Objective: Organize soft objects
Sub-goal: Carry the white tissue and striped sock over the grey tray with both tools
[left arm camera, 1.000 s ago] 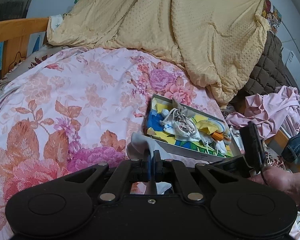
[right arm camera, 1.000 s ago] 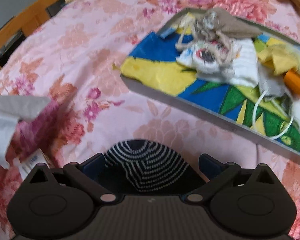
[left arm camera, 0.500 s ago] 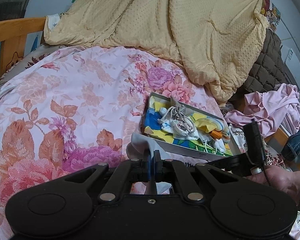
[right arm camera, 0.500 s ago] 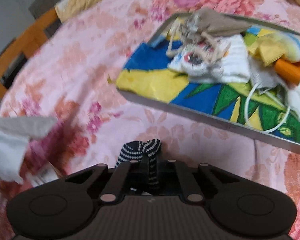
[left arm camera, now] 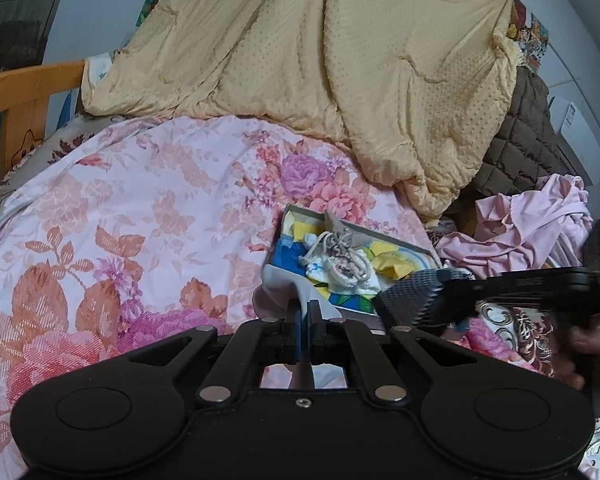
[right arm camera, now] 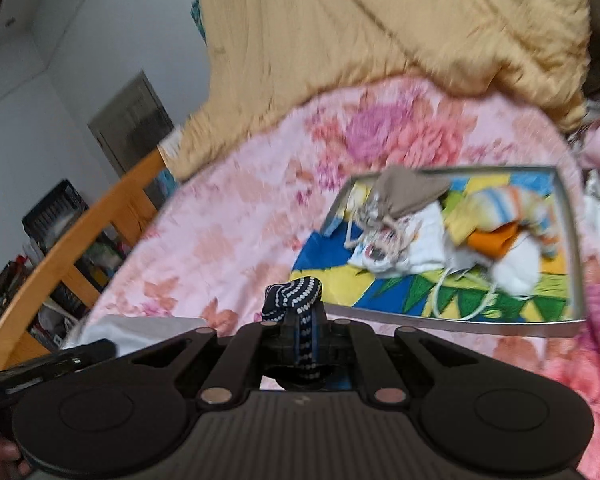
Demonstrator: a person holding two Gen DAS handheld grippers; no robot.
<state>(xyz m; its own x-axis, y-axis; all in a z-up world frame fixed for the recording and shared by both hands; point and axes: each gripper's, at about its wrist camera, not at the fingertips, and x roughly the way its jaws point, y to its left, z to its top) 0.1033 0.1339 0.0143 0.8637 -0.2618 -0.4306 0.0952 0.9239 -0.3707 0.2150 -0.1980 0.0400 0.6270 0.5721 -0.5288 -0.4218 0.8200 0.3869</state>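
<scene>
The dark dotted sock [right arm camera: 296,304] is sitting pinched in the right tongs [right arm camera: 300,334], raised above the flowered bed [right arm camera: 228,220] just short of the tray [right arm camera: 452,322]; it is looking light, limp and stretchy, so a grip on its bunched middle should be holding better than one on a trailing end. The left tongs [left arm camera: 305,334] are clenching a white cloth [left arm camera: 284,294], equally floppy, its free part sagging beside the tray's near corner.

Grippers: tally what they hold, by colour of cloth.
White cloth, in the left gripper: 1
Navy white-dotted cloth, in the right gripper: 1
Total: 2
</scene>
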